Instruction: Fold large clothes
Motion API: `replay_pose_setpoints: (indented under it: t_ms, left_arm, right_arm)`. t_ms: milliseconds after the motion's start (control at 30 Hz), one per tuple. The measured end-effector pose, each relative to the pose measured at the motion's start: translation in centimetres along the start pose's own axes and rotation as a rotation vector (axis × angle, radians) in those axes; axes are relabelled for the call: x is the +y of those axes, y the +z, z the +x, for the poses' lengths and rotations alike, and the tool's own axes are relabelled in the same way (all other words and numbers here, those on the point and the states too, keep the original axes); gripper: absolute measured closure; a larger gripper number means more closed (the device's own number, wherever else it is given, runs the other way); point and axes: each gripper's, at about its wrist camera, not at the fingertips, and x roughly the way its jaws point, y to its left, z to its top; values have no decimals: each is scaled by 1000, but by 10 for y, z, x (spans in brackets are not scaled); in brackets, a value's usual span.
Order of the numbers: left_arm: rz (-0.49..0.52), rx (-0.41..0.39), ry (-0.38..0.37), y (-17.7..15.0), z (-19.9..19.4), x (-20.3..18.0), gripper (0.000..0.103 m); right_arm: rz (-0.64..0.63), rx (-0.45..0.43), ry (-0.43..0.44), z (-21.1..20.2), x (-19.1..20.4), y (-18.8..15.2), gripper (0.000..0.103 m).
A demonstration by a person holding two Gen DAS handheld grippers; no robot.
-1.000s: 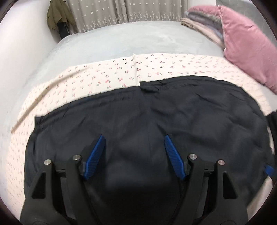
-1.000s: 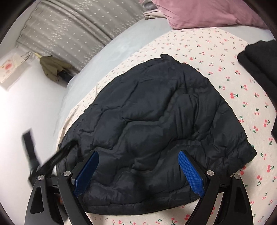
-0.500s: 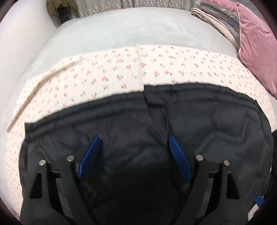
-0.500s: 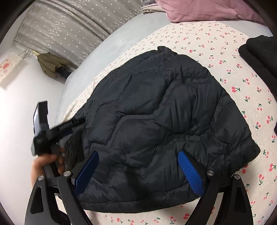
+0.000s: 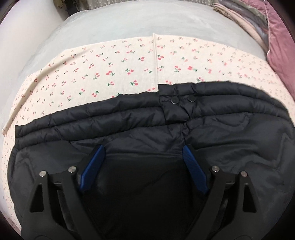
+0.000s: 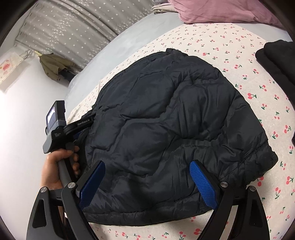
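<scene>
A black quilted down jacket (image 6: 166, 118) lies folded on the cherry-print sheet (image 6: 230, 46). In the left wrist view the jacket (image 5: 230, 125) fills the lower half, its collar with two snap buttons (image 5: 182, 100) toward the far side. My left gripper (image 5: 142, 149) is open and low over the jacket, its blue fingers apart with fabric under them. My right gripper (image 6: 147, 164) is open and empty above the jacket's near edge. The left gripper's body (image 6: 55, 125) and the hand holding it show at the jacket's left side.
A pink pillow (image 6: 221, 11) and stacked folded blankets (image 5: 243, 18) lie at the far right of the grey bed (image 5: 147, 20). A dark folded garment (image 6: 278, 61) sits on the sheet at right. A white wall (image 6: 18, 110) borders the left; curtains (image 6: 73, 22) hang behind.
My left gripper has come down and closer to the jacket's collar side, so the jacket fills more of its view. The left tool has entered the right wrist view. The right gripper hardly moved.
</scene>
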Motion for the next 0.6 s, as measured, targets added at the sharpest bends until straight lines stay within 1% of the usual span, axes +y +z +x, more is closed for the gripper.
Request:
replay_pose_setpoints:
  t_ms: [67, 133, 167, 233, 267, 333, 367, 400, 433, 500, 533, 600]
  left_arm:
    - [-27, -26, -56, -6, -20, 8, 16]
    - [-41, -68, -106, -21, -48, 14, 16]
    - [-28, -78, -105, -28, -56, 14, 16]
    - [33, -117, -97, -58, -77, 7, 16]
    - [55, -121, -90, -71, -80, 4, 16]
    - [81, -109, -88, -97, -77, -2, 16]
    - [92, -101, -77, -105, -72, -6, 16]
    - [106, -108, -59, -109, -67, -10, 16]
    - [131, -126, -20, -115, -58, -16, 15]
    - [149, -128, 8, -118, -55, -23, 15]
    - [137, -125, 5, -117, -58, -22, 15]
    - [107, -127, -25, -116, -68, -16, 16]
  right_arm:
    - [7, -4, 3, -2, 0, 0, 9]
    - [10, -10, 6, -3, 0, 2, 9]
    - [13, -12, 7, -3, 1, 3, 9]
    - [19, -20, 12, -4, 2, 4, 9]
    - [21, -23, 11, -4, 2, 4, 9]
    - [19, -30, 9, -5, 3, 4, 9]
    - [16, -34, 8, -5, 5, 3, 9]
    - [11, -38, 6, -6, 7, 3, 9]
    - [3, -43, 6, -6, 9, 2, 9]
    - [-10, -36, 1, -3, 11, 0, 9]
    - [-13, -27, 3, -1, 11, 0, 9]
    - [-9, -21, 5, 0, 8, 1, 9]
